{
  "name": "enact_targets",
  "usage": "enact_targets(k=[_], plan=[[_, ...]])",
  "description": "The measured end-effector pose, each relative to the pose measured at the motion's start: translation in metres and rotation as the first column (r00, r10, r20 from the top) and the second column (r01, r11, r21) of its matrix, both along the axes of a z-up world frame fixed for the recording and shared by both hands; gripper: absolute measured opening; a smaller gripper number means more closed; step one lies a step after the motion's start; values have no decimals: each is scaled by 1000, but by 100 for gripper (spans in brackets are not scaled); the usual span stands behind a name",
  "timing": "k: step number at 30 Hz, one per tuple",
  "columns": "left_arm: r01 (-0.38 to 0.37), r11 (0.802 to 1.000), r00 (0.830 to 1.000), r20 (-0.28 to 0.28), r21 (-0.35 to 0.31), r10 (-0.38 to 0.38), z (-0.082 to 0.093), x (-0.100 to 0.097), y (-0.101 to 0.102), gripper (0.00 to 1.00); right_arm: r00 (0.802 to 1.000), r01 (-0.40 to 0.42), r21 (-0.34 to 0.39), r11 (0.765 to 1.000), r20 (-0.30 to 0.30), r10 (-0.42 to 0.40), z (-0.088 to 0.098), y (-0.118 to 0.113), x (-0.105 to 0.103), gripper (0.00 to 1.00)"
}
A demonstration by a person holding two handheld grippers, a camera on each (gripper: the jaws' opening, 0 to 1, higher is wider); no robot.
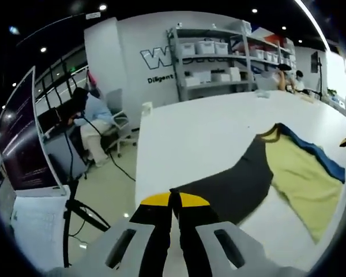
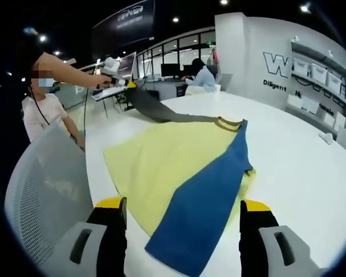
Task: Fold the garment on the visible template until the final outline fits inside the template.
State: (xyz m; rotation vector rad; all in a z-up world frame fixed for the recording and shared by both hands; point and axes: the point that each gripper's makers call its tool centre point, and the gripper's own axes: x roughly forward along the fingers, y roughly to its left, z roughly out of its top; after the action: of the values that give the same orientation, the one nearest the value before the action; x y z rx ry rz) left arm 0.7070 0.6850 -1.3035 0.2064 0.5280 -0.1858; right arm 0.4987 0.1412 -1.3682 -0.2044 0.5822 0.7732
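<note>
Risk: left gripper [image 1: 175, 199], jaws closed on garment [image 1: 288, 167] grey sleeve, could drag it off table [image 1: 190, 133]; right gripper [image 2: 183, 210] wide open, empty.

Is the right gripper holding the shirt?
No, the right gripper stands open above the shirt, its jaws apart on either side of the blue part.

1 garment [image 2: 184, 173], 1 table [image 2: 300, 156], 2 grippers: left [image 1: 174, 199], right [image 2: 183, 208].
</note>
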Motion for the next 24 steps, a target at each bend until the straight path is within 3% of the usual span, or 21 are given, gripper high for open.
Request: enact_targets(k=[3,10,24], plan=[[-4,999,1000,-7,33,4,-9,3,6,3,1000,8,0,1000,-5,-8,0,-1,2,77],[-42,999,999,-33,33,43,-30,14,18,3,1000,19,-12,1000,-14,-19,-2,-4,6,77],[-24,994,999,-39,103,28,-59,20,25,3,998,44,-30,999,-38,-45,-11,-8,4,77]])
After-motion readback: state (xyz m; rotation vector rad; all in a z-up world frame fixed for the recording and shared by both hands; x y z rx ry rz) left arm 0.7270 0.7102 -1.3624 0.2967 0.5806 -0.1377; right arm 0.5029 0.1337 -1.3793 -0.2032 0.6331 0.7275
